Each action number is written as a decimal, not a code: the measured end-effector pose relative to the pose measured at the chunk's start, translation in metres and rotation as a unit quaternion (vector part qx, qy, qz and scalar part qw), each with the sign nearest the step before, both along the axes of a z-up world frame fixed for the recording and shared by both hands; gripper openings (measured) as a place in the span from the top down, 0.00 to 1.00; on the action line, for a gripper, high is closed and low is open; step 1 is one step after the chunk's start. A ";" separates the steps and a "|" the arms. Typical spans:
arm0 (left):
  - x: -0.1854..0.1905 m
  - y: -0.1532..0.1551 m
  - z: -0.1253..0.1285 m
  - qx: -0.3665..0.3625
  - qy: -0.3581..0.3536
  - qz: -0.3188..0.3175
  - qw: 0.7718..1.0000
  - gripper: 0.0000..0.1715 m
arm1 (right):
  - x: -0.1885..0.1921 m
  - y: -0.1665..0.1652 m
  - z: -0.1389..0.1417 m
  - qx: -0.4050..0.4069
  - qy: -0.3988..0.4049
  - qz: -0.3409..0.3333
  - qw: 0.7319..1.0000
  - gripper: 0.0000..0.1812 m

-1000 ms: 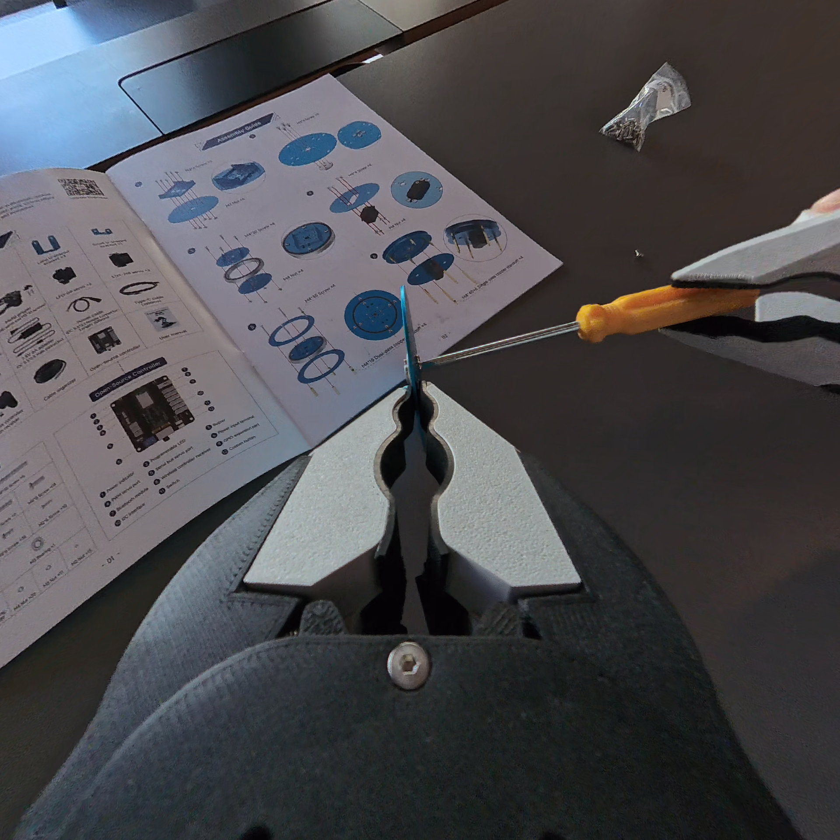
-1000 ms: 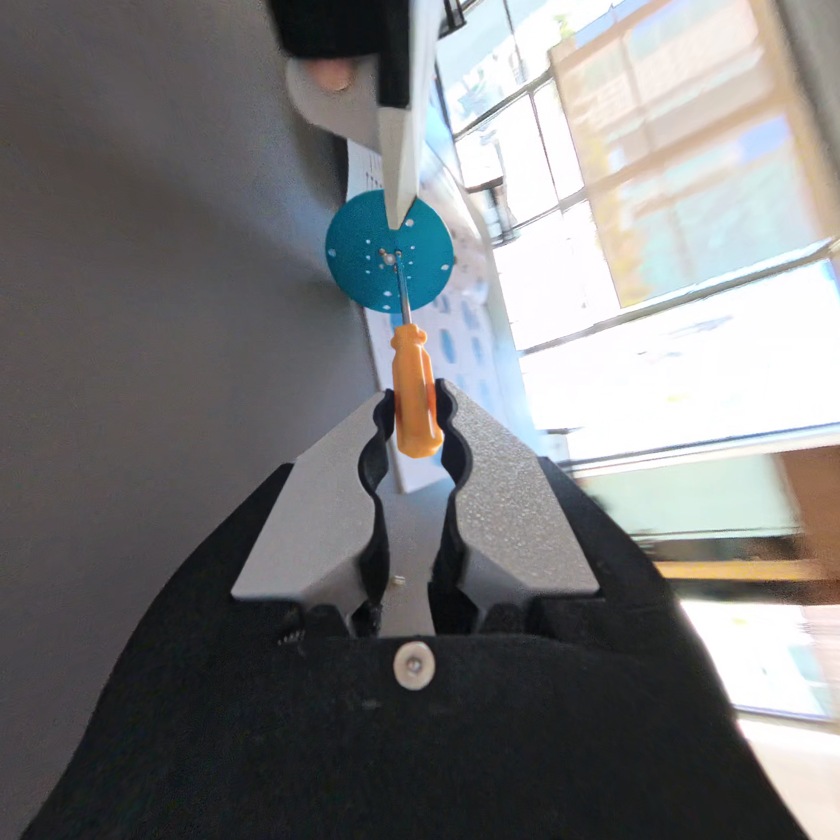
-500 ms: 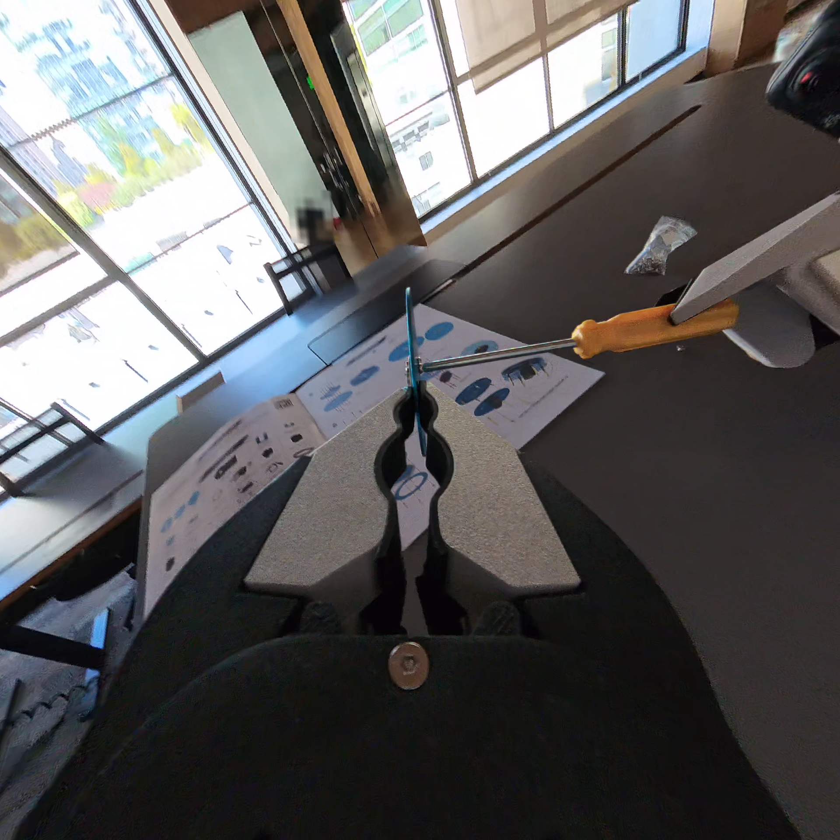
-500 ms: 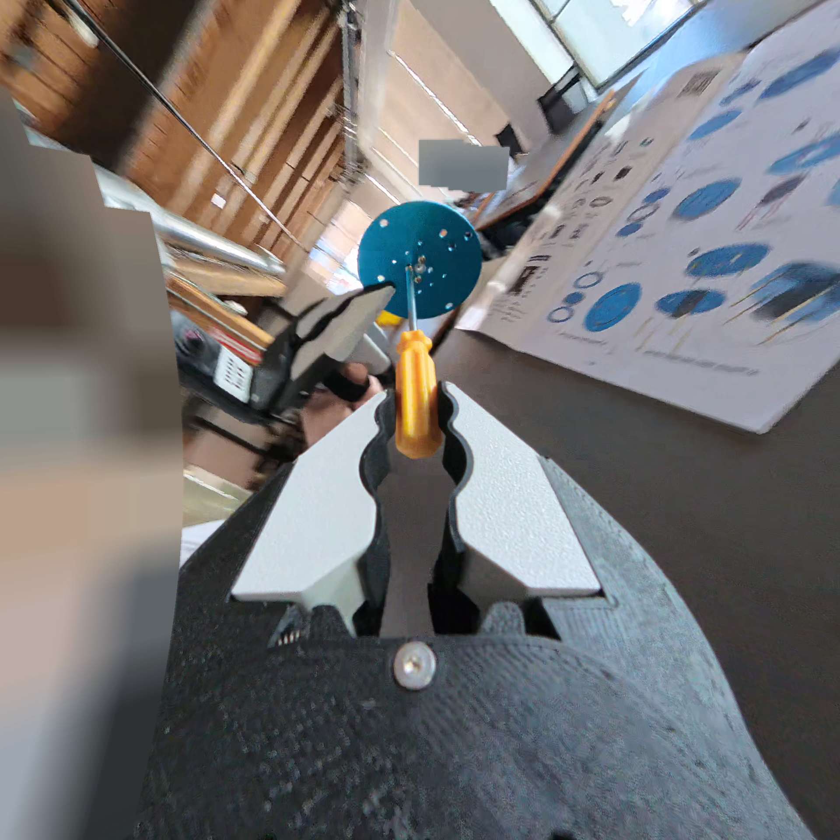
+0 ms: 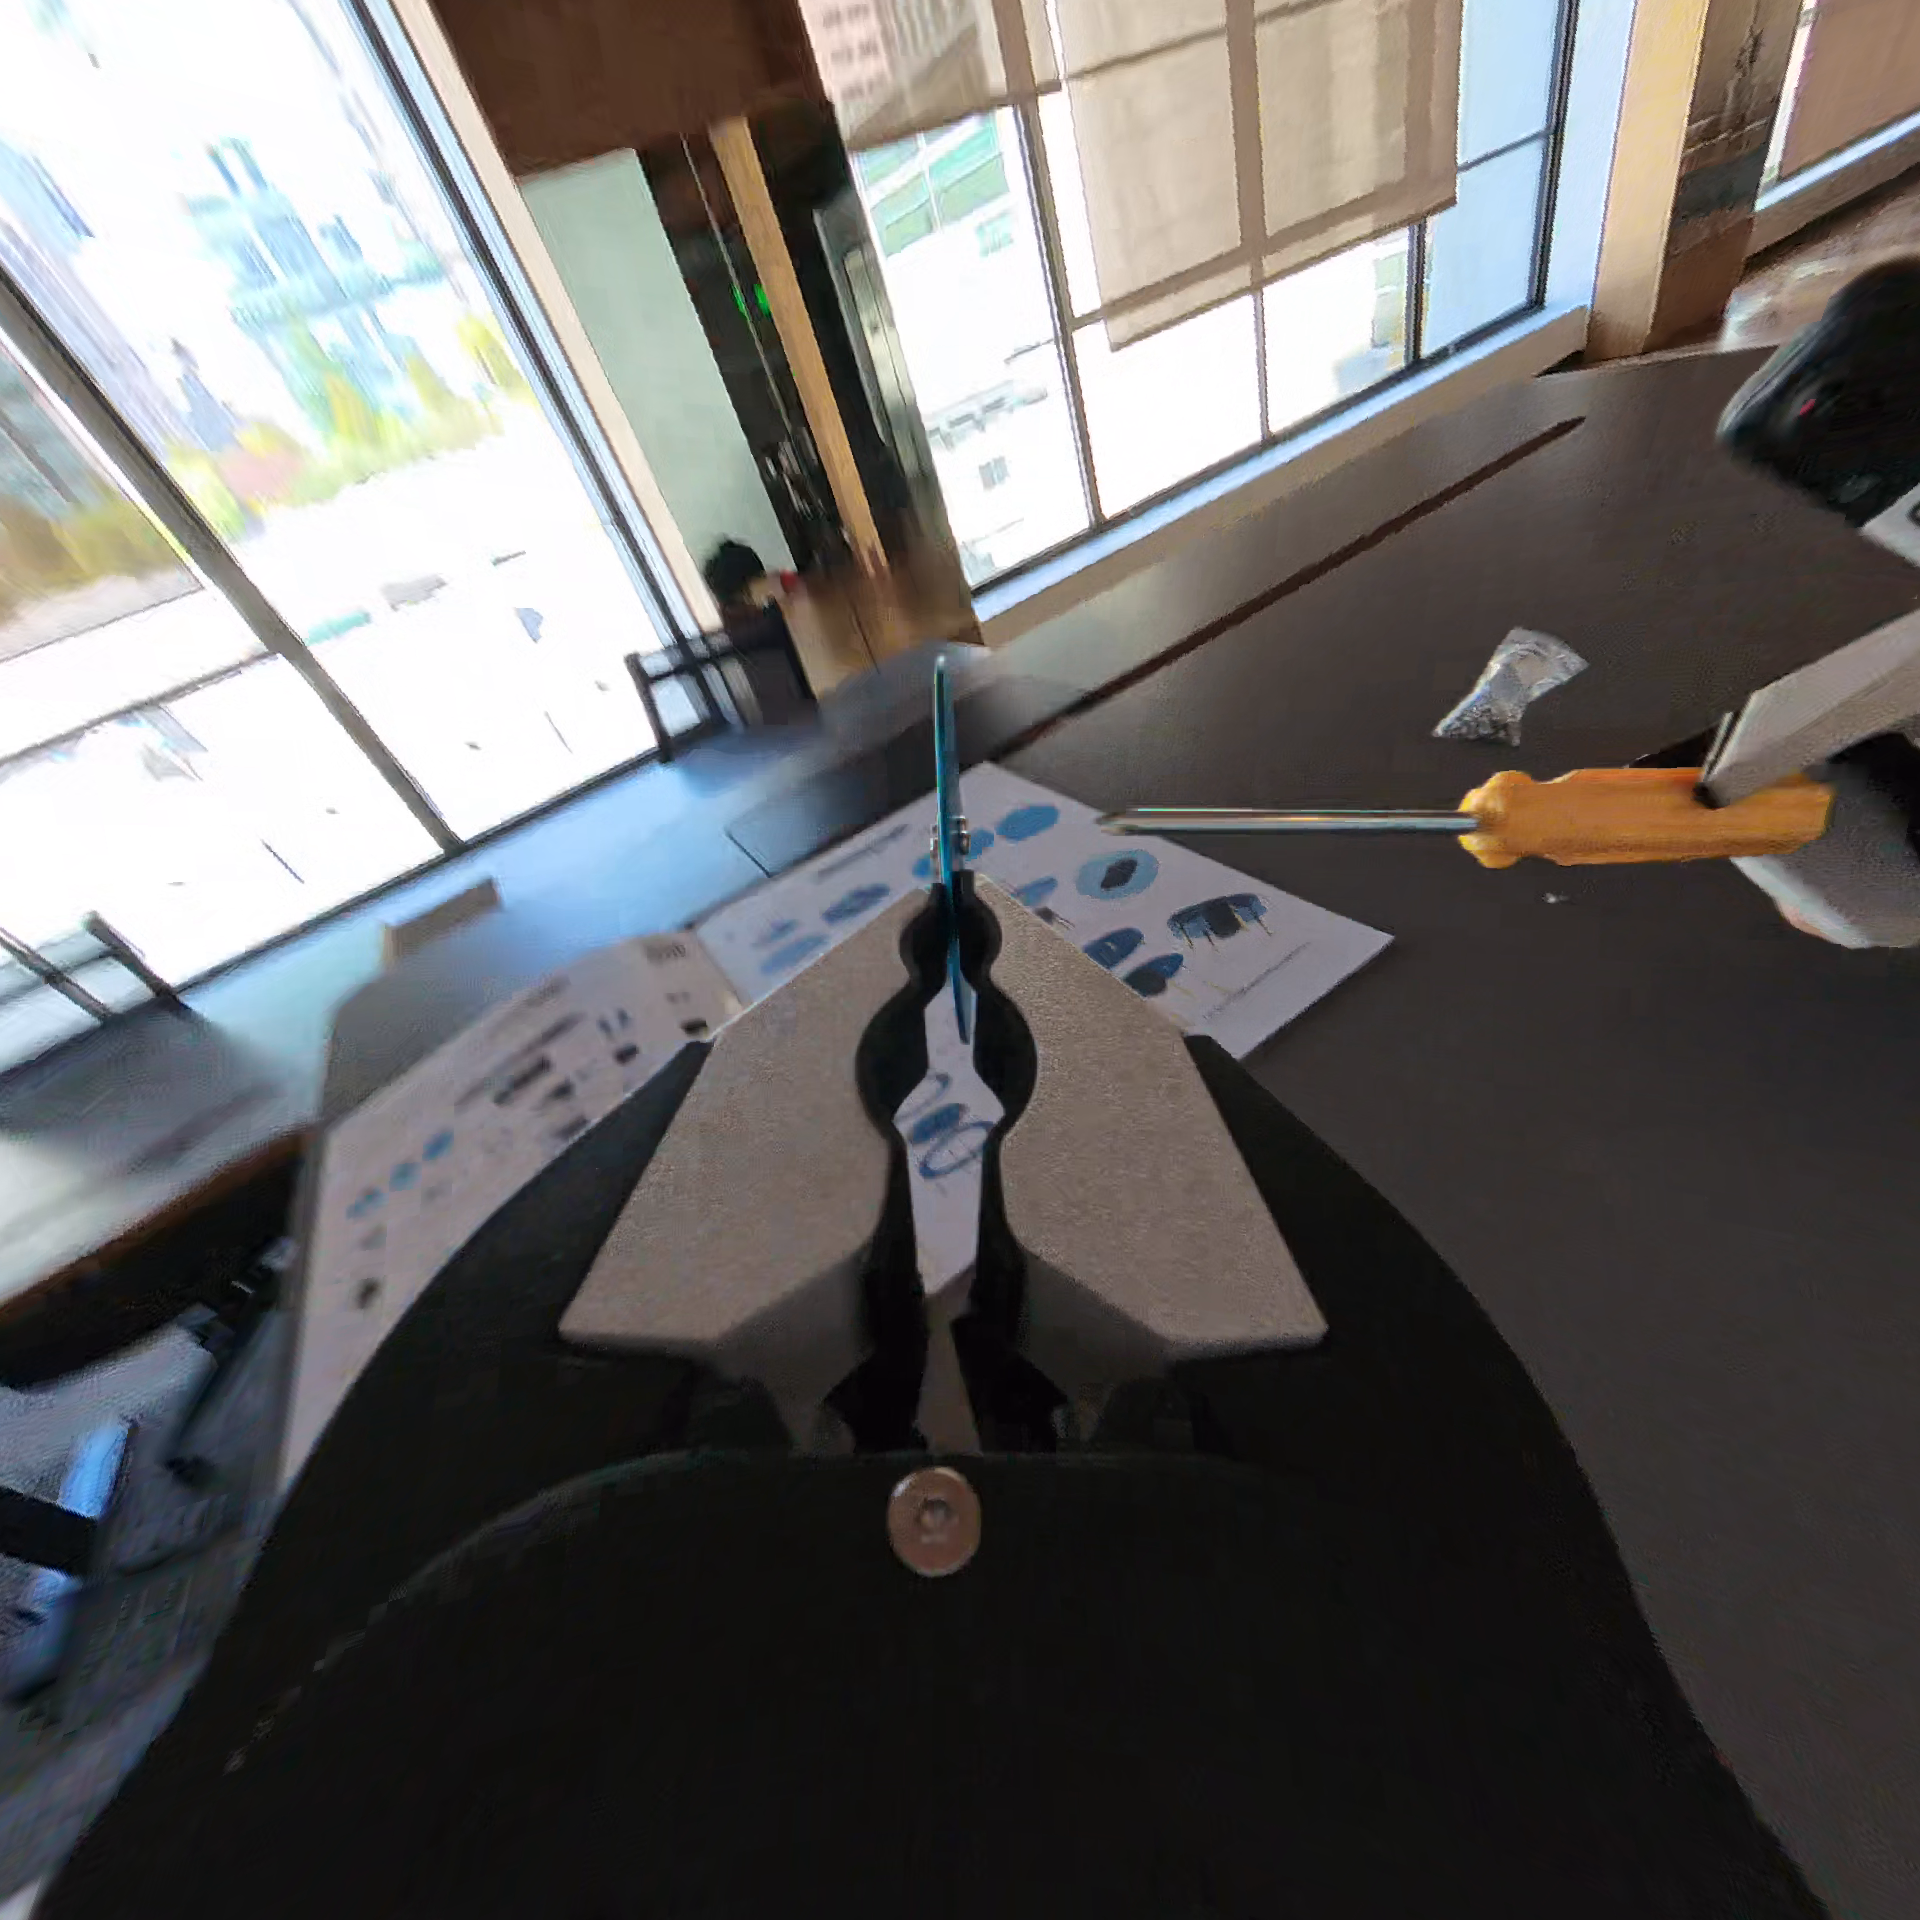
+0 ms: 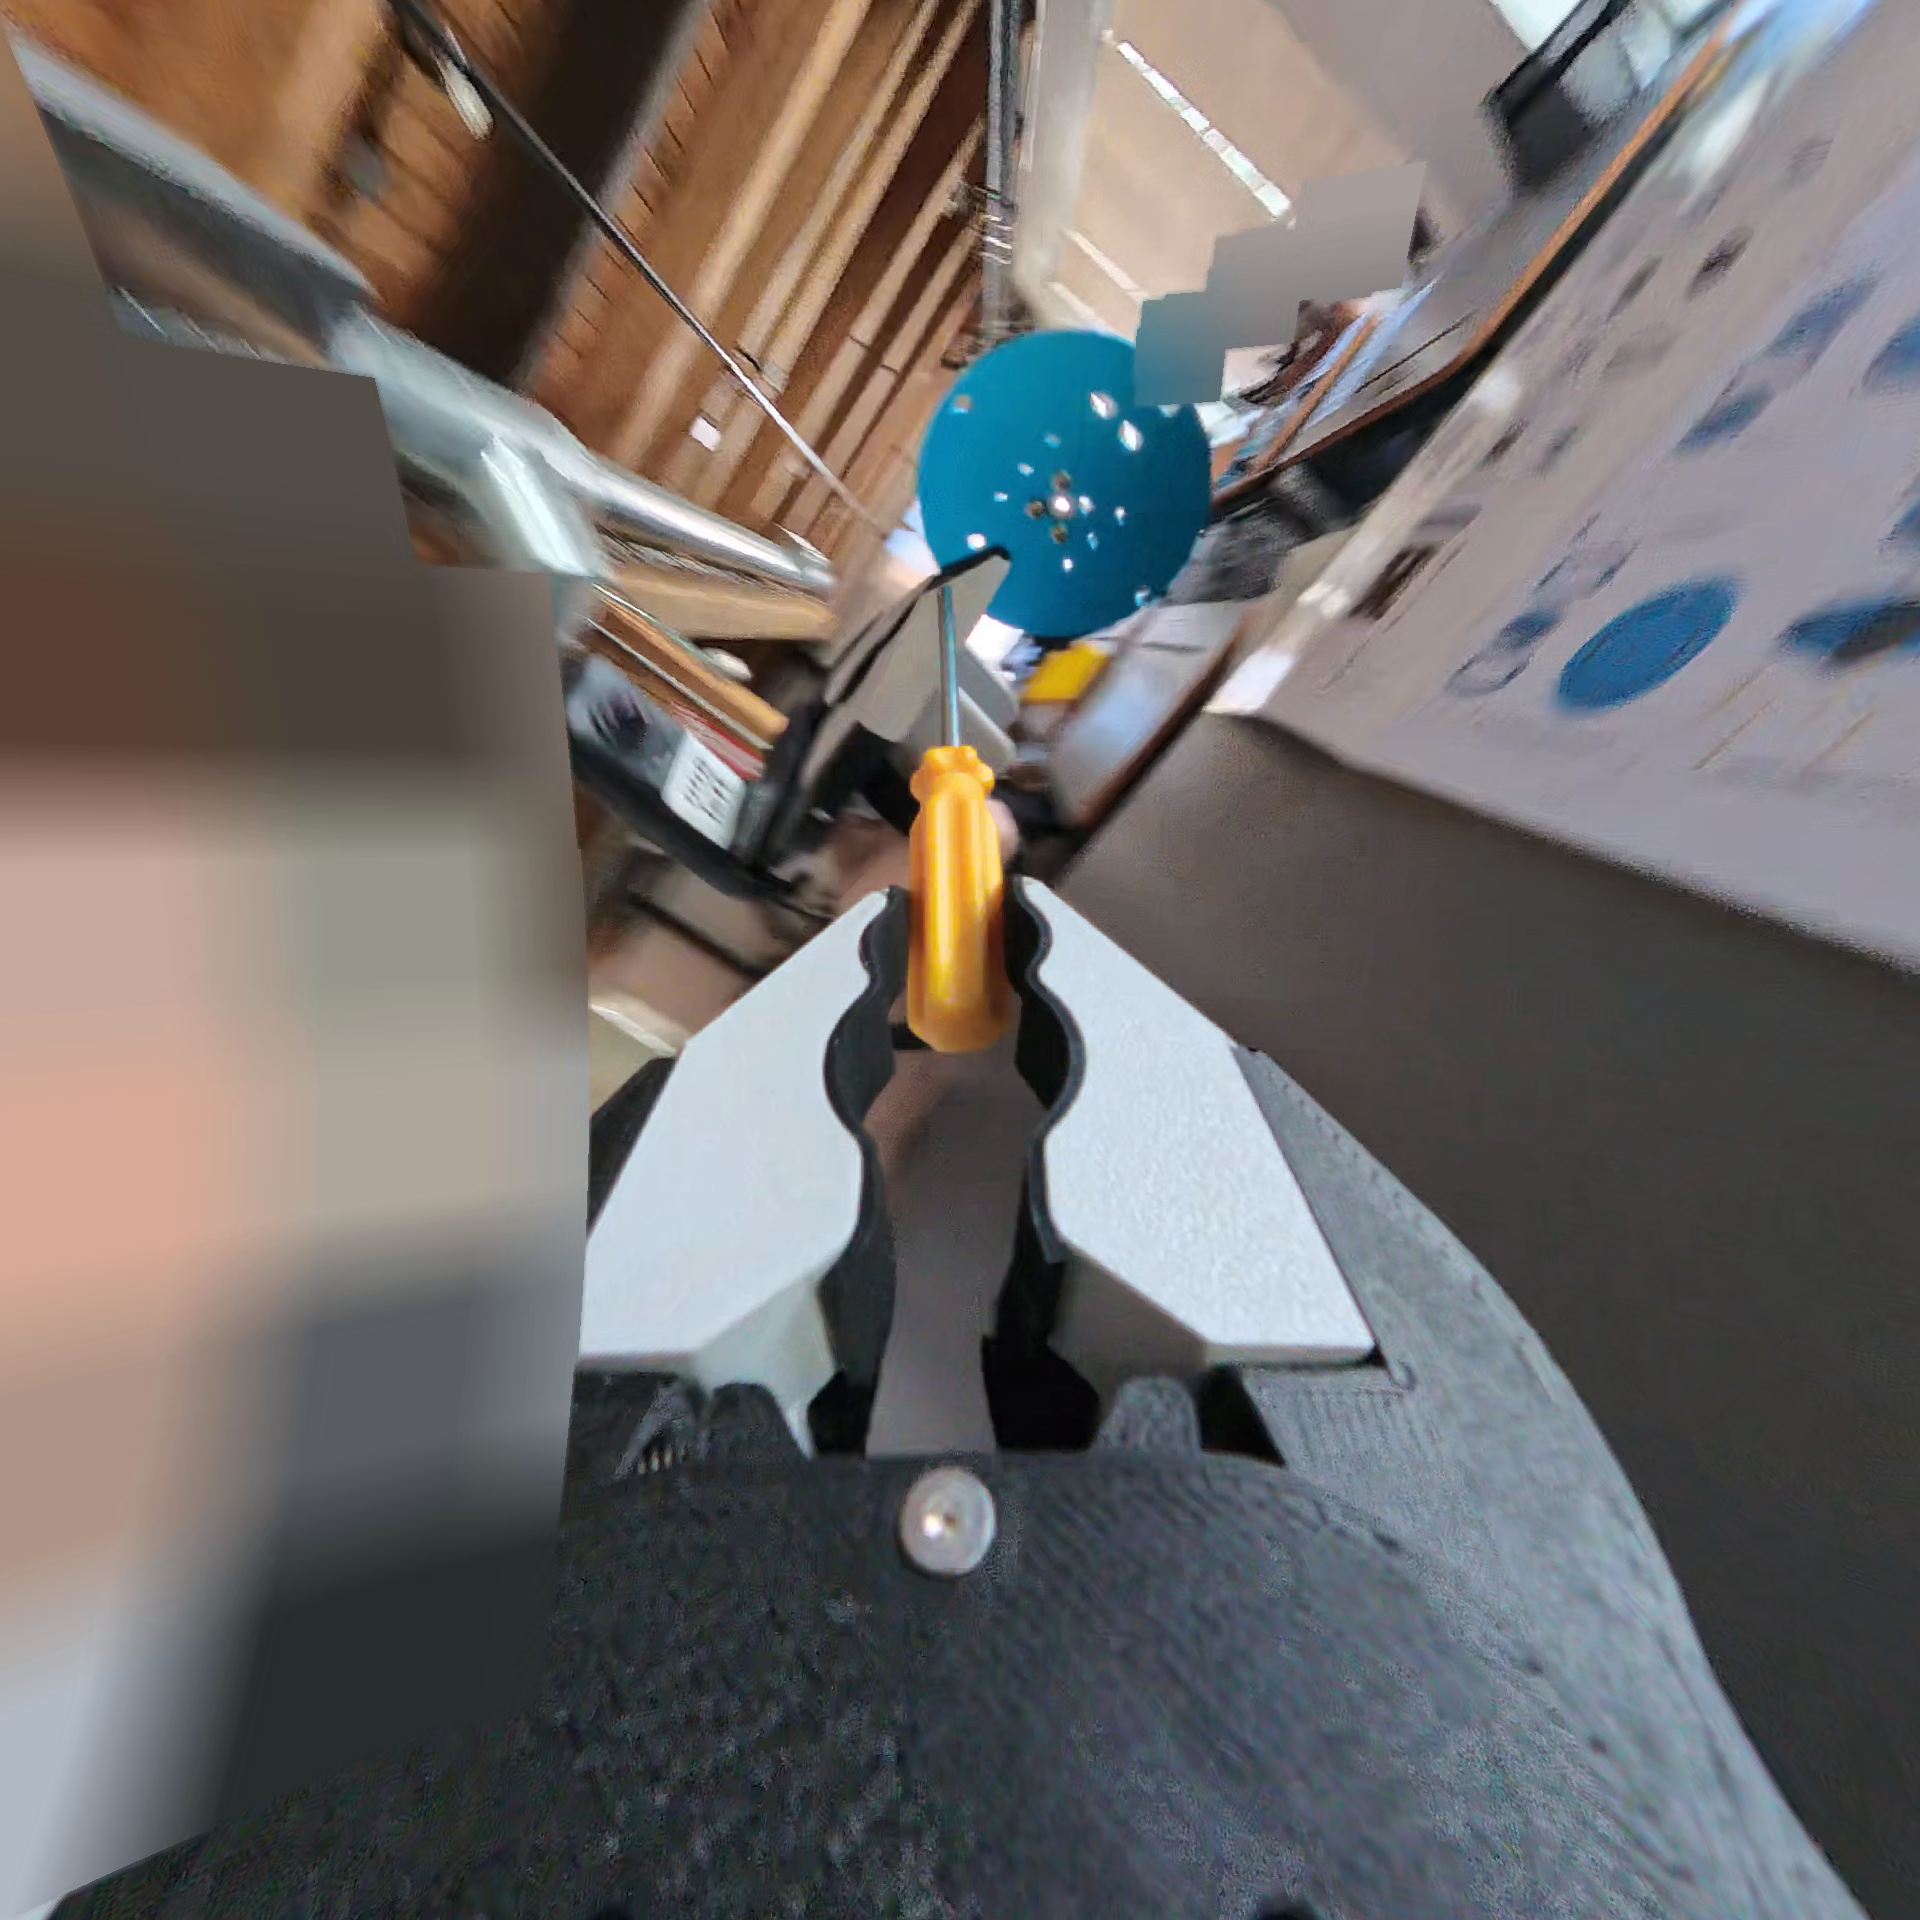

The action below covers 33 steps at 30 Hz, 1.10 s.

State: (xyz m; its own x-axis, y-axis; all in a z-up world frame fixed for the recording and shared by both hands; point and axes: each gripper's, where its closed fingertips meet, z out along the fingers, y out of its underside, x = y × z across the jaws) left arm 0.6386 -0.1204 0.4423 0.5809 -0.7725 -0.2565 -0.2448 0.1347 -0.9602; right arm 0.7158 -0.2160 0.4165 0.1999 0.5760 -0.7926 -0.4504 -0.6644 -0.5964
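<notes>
My left gripper (image 5: 951,904) is shut on a thin blue round plate (image 5: 943,800), held edge-on and upright above the dark table; a small screw sits at its middle. In the right wrist view the blue plate (image 6: 1060,499) faces me, with several holes. My right gripper (image 6: 954,914) is shut on the orange handle of a screwdriver (image 6: 954,904). In the left wrist view the screwdriver (image 5: 1455,826) points left, and its tip is a short way right of the plate, not touching. The right gripper (image 5: 1766,769) shows at the right edge there.
An open instruction booklet (image 5: 1195,925) lies on the dark table (image 5: 1558,1143) under the plate. A small clear bag of screws (image 5: 1507,686) lies at the far right, with a loose screw (image 5: 1555,898) nearer. Large windows stand behind. The booklet (image 6: 1662,623) also shows at right. Some 12 centimeters of space lies between my two pairs of fingers.
The screwdriver tip has pulled back from the plate's centre screw to the right. Both grippers were raised and tilted, so the views now show the room beyond the table.
</notes>
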 end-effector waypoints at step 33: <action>0.011 -0.005 -0.089 -0.301 0.089 -0.057 0.948 1.00 | 0.005 0.010 -0.049 0.528 -0.741 -0.120 0.397 0.90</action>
State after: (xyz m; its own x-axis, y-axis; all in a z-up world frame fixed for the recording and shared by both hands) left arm 0.6491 -0.1253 0.3533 0.4737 -0.8650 0.1656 -0.4266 -0.3899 -0.8161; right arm 0.7212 -0.2056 0.3678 0.1444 0.2540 0.9564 0.9407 0.2644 -0.2123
